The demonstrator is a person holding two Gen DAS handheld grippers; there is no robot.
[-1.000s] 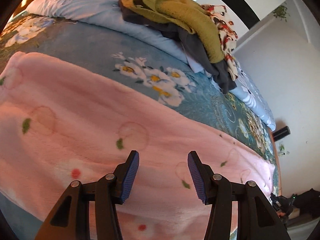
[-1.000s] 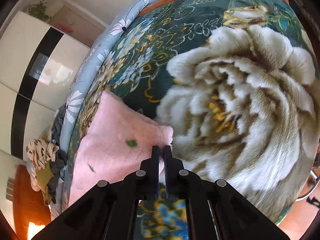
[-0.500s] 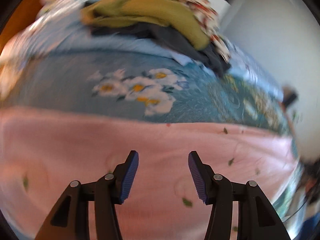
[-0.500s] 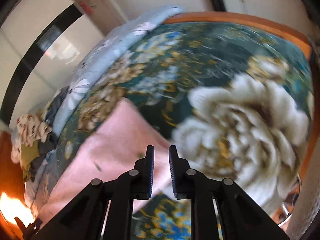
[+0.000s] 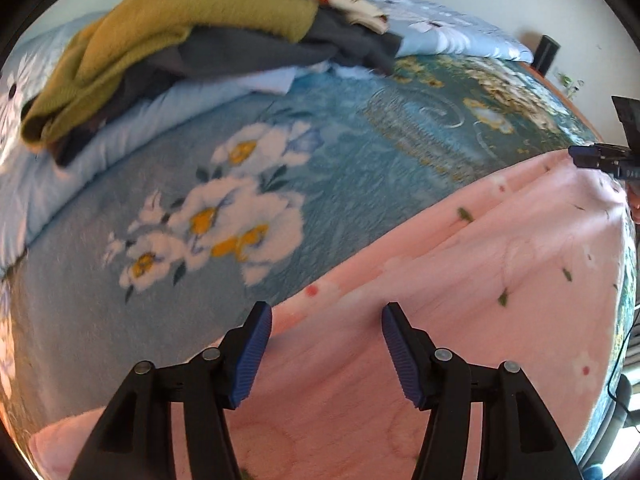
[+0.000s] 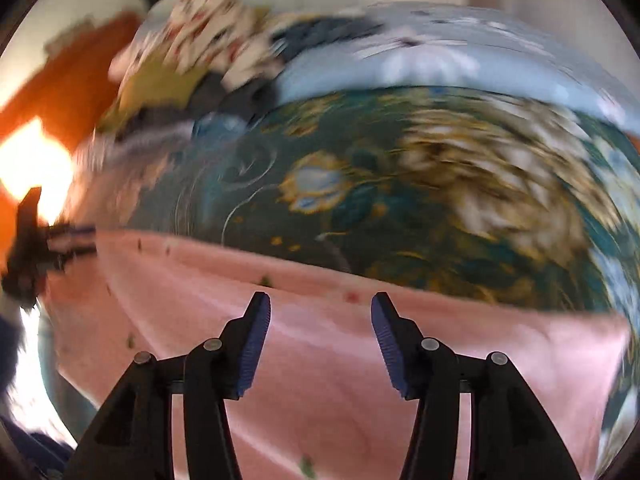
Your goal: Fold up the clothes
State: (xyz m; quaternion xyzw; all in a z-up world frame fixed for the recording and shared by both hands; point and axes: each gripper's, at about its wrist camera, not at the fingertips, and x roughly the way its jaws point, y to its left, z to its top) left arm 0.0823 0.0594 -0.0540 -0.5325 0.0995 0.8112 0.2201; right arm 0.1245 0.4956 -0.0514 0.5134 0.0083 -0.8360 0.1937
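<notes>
A pink fleece garment (image 5: 460,320) with small flower and leaf prints lies spread flat on the bed's blue floral blanket (image 5: 320,152). My left gripper (image 5: 326,332) hovers over the garment's far edge, its jaws opening and nothing between them. Over the same garment (image 6: 320,360) my right gripper (image 6: 316,328) is also opening, with nothing between its pads; this view is motion-blurred. One blue fingertip (image 5: 588,158) of the right gripper shows at the garment's far right corner in the left wrist view. The left gripper appears as a dark blur (image 6: 44,240) at the left of the right wrist view.
A pile of clothes sits on the light blue duvet (image 5: 100,148) at the back: an olive green sweater (image 5: 180,20), a dark grey garment (image 5: 260,52) and a red-flowered one (image 5: 344,0). White walls and the wooden bed frame lie beyond. A cable hangs off the right edge.
The right gripper, shut at the pink garment's corner before, has opened and swung across over the garment. The left gripper rolled and slid toward the garment's far edge, opening slightly.
</notes>
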